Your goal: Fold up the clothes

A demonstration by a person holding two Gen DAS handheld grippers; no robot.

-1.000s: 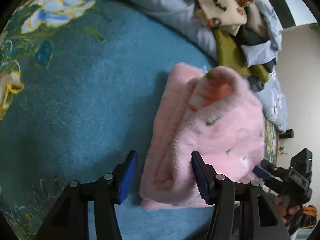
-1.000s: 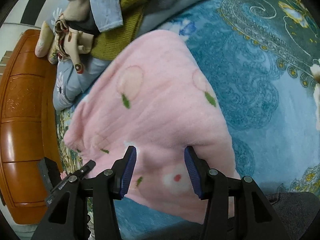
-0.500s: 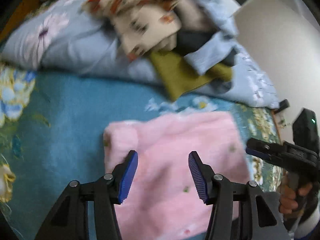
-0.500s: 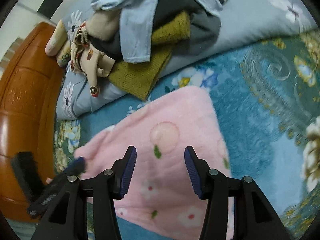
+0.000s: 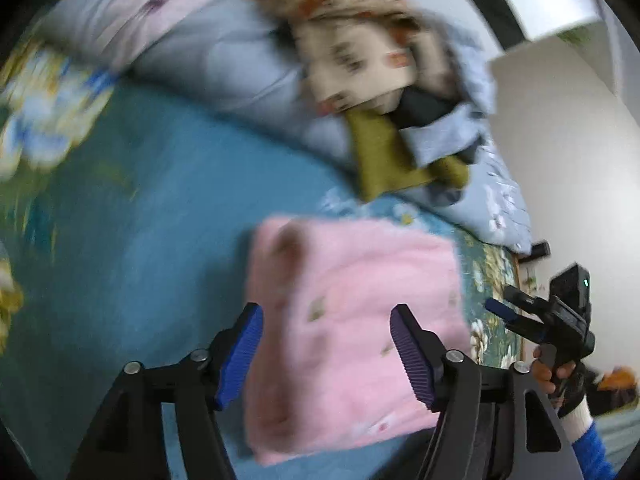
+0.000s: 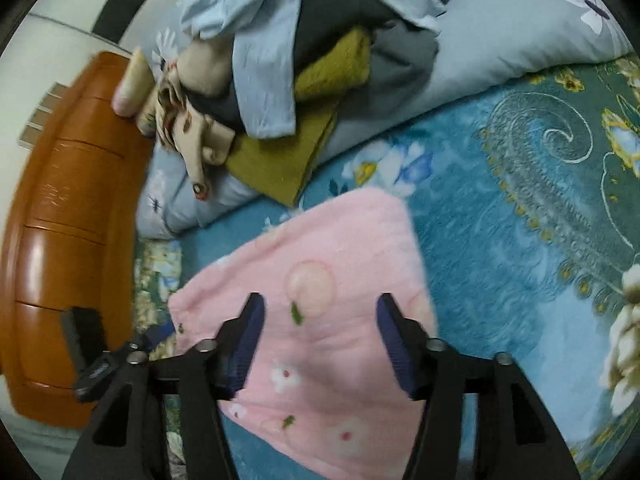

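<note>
A pink fleece garment [image 5: 352, 320] with peach prints lies folded into a rough rectangle on the blue floral blanket [image 5: 140, 240]. My left gripper [image 5: 326, 332] hovers over its near part with its jaws opening, and the pads press on nothing. In the right wrist view the same pink garment [image 6: 320, 256] lies under my right gripper [image 6: 320, 320], whose jaws are also opening and hold nothing. The right gripper [image 5: 506, 302] also shows at the far right of the left wrist view, held by a hand.
A heap of unfolded clothes [image 6: 304, 80] in light blue, mustard, grey and a beige print sits on a grey-blue floral quilt [image 6: 520, 40] behind the pink garment. A wooden headboard [image 6: 60, 240] runs along the left. A white wall [image 5: 560, 140] stands to the right.
Both grippers have drawn back from the pink garment and tilted up toward the clothes heap. Both sets of jaws have widened. The garment's folded edge has left the left jaws.
</note>
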